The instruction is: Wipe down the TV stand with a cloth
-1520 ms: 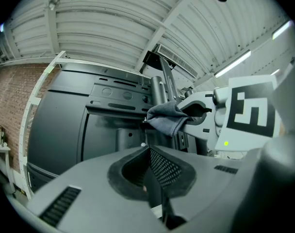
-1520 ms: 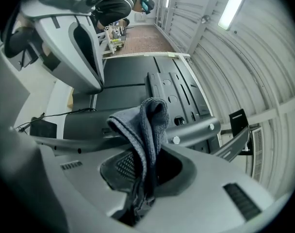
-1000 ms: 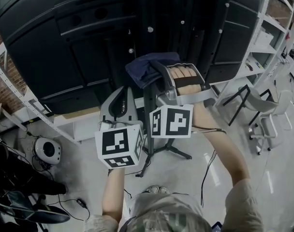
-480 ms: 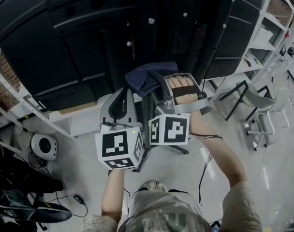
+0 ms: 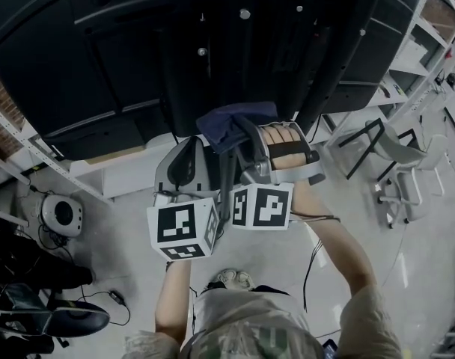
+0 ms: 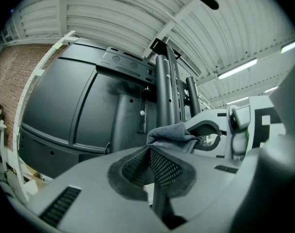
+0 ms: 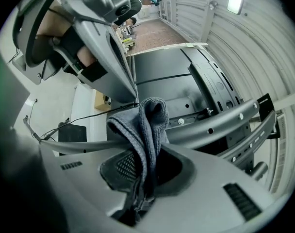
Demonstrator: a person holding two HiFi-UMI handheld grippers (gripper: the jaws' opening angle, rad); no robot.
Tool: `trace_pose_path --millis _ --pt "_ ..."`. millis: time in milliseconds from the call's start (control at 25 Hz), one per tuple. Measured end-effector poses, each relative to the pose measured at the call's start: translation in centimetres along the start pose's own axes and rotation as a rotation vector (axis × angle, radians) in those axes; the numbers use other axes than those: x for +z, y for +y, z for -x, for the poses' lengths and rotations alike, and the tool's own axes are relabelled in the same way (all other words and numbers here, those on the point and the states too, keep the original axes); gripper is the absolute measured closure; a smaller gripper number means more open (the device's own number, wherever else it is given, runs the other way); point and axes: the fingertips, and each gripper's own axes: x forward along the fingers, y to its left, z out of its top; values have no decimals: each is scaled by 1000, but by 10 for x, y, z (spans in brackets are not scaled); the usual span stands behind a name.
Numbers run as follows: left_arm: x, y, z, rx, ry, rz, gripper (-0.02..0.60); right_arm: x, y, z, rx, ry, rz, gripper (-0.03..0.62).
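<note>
A dark blue-grey knitted cloth is clamped between the jaws of the right gripper. One bunched fold stands up above the pads and the rest is drawn down into the gap between them. In the head view the cloth is seen at 12 o'clock from that gripper's marker cube, held up against the black metal uprights of the TV stand. Whether cloth and upright actually touch cannot be told. A bare hand is wrapped around the right gripper's grey handle.

The left gripper is clenched on nothing, its mesh-textured pads brought together in a narrow V. It is held just beside the right gripper, at its 9 o'clock, and the cloth is seen beyond its tips at 1 o'clock.

The large black back panel of a television fills the head view from 10 to 12 o'clock. White perforated metal shelving is seen at 2 o'clock and a pale chair at 3 o'clock. A round white device lies on the grey floor at 9 o'clock, with cables beside it.
</note>
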Motion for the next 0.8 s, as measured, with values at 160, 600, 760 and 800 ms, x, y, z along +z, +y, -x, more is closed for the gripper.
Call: trace_pose_path --millis 160,600,760,800 --pt "-16 8 1 6 20 19 566 0 19 -3 41 6 -11 537" --pt "-54 14 5 9 70 10 566 -11 76 -12 130 50 -2 537" --pt "-64 12 7 5 88 -6 566 -14 85 -13 138 64 9 537" --pt "-67 11 6 3 94 0 566 -14 86 -13 137 68 11 536"
